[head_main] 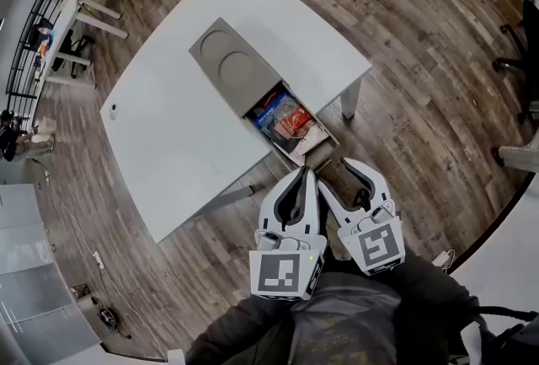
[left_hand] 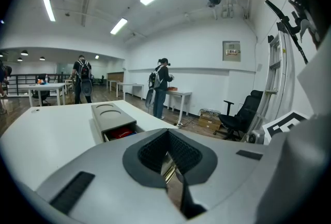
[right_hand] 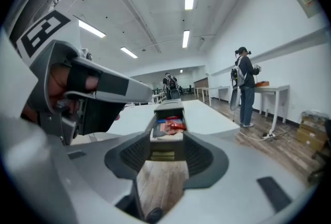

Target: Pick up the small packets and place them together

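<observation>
Reaching in from here, the right gripper (head_main: 347, 171), jaws apart and empty, could clip the open drawer's (head_main: 322, 134) rim or pinch several of the overlapping small packets (head_main: 285, 120) heaped inside. The left gripper (head_main: 301, 174), jaws together on nothing, hangs beside it. A white table (head_main: 168, 127) stands on a wood-plank floor (head_main: 421, 60) in an open office.

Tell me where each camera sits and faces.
Head view: on the person's head, facing steeply down at white table, drawer box, left gripper, right gripper; sleeves show.
Left gripper view: on the left gripper, looking along its closed jaws across the table; right gripper's marker cube at right.
Right gripper view: on the right gripper, looking between open jaws at the packets; left gripper at left.
Shared: all show the open drawer.
</observation>
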Available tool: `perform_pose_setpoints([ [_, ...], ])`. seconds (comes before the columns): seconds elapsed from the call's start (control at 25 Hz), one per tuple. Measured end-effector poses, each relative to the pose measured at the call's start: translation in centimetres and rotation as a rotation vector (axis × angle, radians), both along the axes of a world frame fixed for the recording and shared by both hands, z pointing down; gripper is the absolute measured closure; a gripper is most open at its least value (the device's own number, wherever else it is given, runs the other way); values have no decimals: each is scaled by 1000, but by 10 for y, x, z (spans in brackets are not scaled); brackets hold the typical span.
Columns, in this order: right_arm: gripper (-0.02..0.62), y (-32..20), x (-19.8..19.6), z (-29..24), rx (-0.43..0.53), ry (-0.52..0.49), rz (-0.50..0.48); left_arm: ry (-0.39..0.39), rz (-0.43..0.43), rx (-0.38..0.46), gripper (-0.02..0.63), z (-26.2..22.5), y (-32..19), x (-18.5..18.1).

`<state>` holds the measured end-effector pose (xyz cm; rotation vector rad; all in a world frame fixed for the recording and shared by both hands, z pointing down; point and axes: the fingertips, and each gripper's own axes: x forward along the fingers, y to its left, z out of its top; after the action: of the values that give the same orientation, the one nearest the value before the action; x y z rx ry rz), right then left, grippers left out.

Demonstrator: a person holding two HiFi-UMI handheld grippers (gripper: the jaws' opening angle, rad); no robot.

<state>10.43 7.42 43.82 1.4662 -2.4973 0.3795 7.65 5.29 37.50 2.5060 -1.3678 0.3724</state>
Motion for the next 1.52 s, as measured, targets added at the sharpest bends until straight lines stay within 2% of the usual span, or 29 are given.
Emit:
perform_pose_setpoints([
  [0.28,407,-40,-13,-94,145,38,-43,54,-28,77,603,-72,-19,-14],
  [0.48,407,-72,-33,-163,291,57,-83,88,-75,209,603,-131,-46,-36],
  [0.56,407,-82,-39,-171,308,68,-96,95,-93,234,603,-140,-54,-44],
  [0.72,407,-95,-54,-167,291,77,-117,98,-112,225,603,-137,-65,-57],
  [0.96,407,-107,-63,-133,190,110,-119,106,-124,167,603,-124,-79,-69],
  [1.28,407,-111,-66,-43,-118,274,-124,121,-114,54,603,-89,-100,-78],
  [1.52,407,-113,-69,4,-282,394,-147,140,-107,-36,603,-56,-113,-87],
])
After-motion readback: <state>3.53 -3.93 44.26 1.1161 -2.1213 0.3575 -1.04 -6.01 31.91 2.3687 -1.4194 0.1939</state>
